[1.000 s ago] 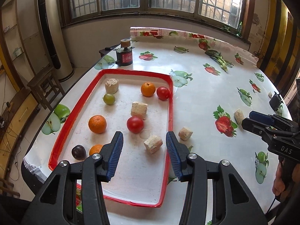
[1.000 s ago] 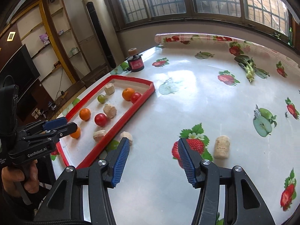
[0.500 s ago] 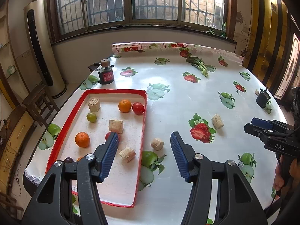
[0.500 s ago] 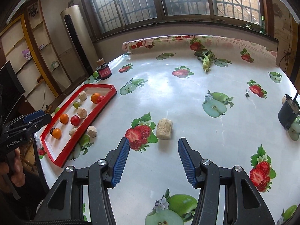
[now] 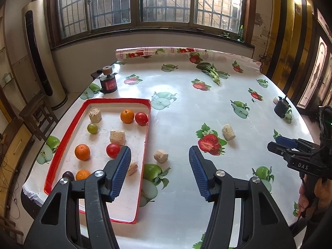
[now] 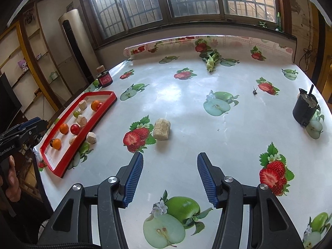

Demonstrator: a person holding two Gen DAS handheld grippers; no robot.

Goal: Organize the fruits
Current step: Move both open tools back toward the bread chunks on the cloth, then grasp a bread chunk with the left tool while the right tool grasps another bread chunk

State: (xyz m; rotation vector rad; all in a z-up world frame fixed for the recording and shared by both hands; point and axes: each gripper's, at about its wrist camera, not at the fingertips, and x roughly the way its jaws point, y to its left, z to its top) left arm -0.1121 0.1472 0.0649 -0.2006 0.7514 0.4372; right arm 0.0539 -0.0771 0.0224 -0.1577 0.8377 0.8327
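Note:
A red-rimmed tray on the table's left holds oranges, red tomatoes, a green fruit, a dark plum and beige blocks. The tray also shows in the right wrist view. My left gripper is open and empty above the tray's right rim. My right gripper is open and empty over bare tablecloth. Beige blocks lie on the cloth: one beside the tray, one ahead of the right gripper.
A fruit-print cloth covers the table. A red-labelled jar stands at the far left, a black cup at the right edge, leafy greens at the back. A wooden chair stands left of the table.
Both grippers have pulled back and swung right. The tray has slid left in both views. Both stay open and empty; nothing on the table moved.

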